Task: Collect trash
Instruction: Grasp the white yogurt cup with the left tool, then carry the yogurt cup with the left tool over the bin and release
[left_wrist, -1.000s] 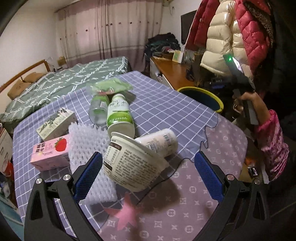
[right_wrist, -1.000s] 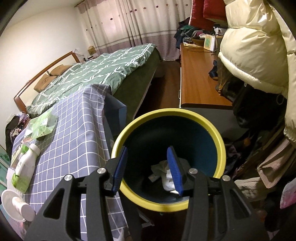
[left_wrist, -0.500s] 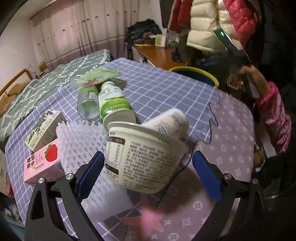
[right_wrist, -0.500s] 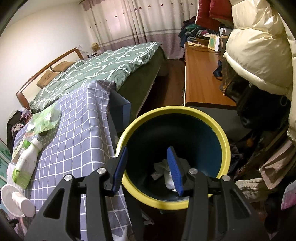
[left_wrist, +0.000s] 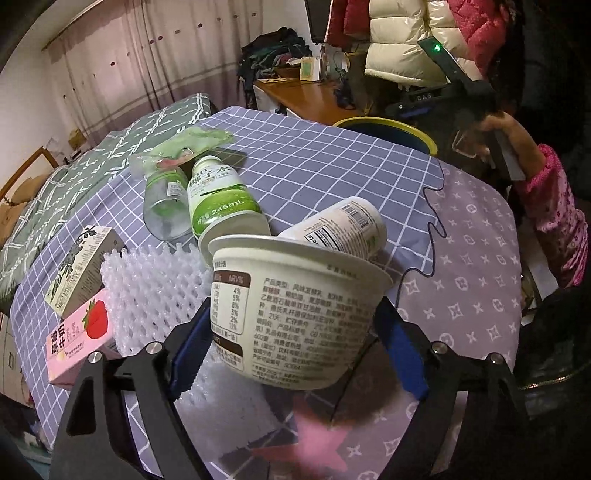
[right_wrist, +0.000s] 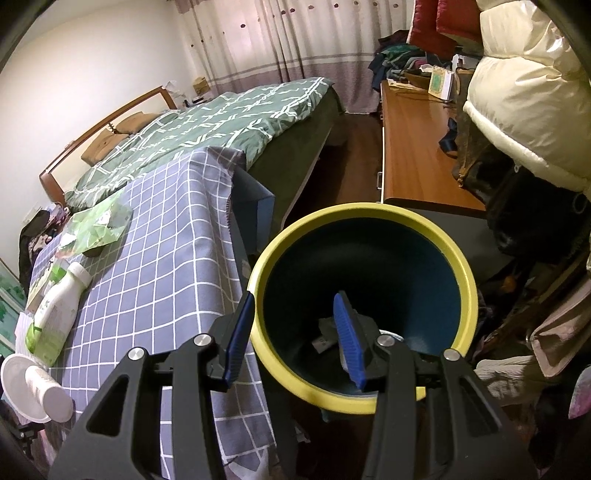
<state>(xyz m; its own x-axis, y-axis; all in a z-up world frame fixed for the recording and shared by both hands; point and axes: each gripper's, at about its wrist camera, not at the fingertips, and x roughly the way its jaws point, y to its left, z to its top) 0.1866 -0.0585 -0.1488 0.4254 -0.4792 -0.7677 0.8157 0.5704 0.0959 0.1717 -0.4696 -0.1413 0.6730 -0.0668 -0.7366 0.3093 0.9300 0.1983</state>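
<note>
tablecloth (left_wrist: 332, 162) purple, white grid | bin (right_wrist: 362, 218) yellow rim | carton (left_wrist: 79, 334) pink, strawberry | claw pads (left_wrist: 186, 354) blue

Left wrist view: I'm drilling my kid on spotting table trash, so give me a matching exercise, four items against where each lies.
Items:
1 yogurt tub
2 strawberry milk carton
3 coconut drink bottle
4 green wrapper

Places:
A far end of the cloth
B between the blue pads
C beside the clear bottle
D left edge, by the foam net

Pairs: 1-B, 2-D, 3-C, 4-A
</note>
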